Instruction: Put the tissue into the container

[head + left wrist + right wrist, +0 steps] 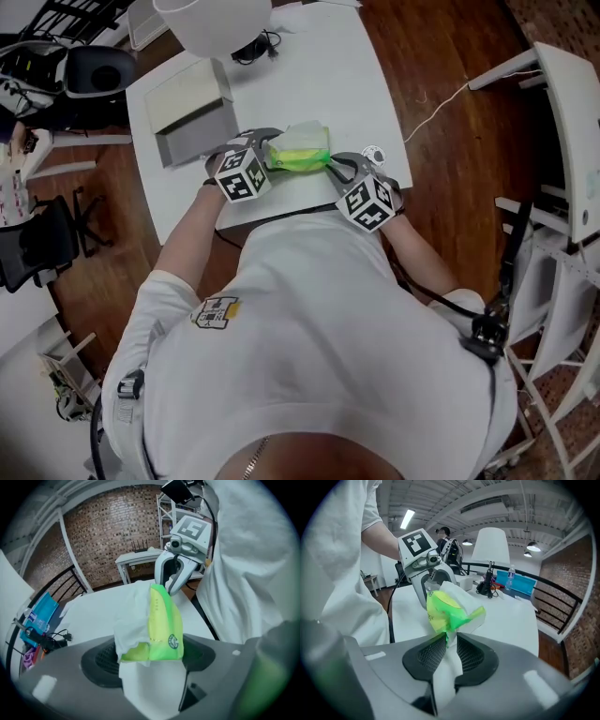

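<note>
A green tissue pack (302,148) with white tissue showing at its top is held over the near part of the white table (328,66). My left gripper (273,156) is shut across the pack's (164,620) wide end, a pad on each side. My right gripper (332,169) is shut on the thin sealed flap at the pack's (446,607) other end. Each gripper sees the other: the right gripper (174,573) beyond the pack, the left gripper (425,571) likewise. The grey container (192,117) stands open on the table's left part, its lid raised, apart from the pack.
A white lamp shade (212,22) hangs over the table's far edge, with a black cable (251,47) beside it. A small round object (373,153) lies by the right gripper. Dark chairs (89,70) stand to the left, a white frame (562,112) to the right.
</note>
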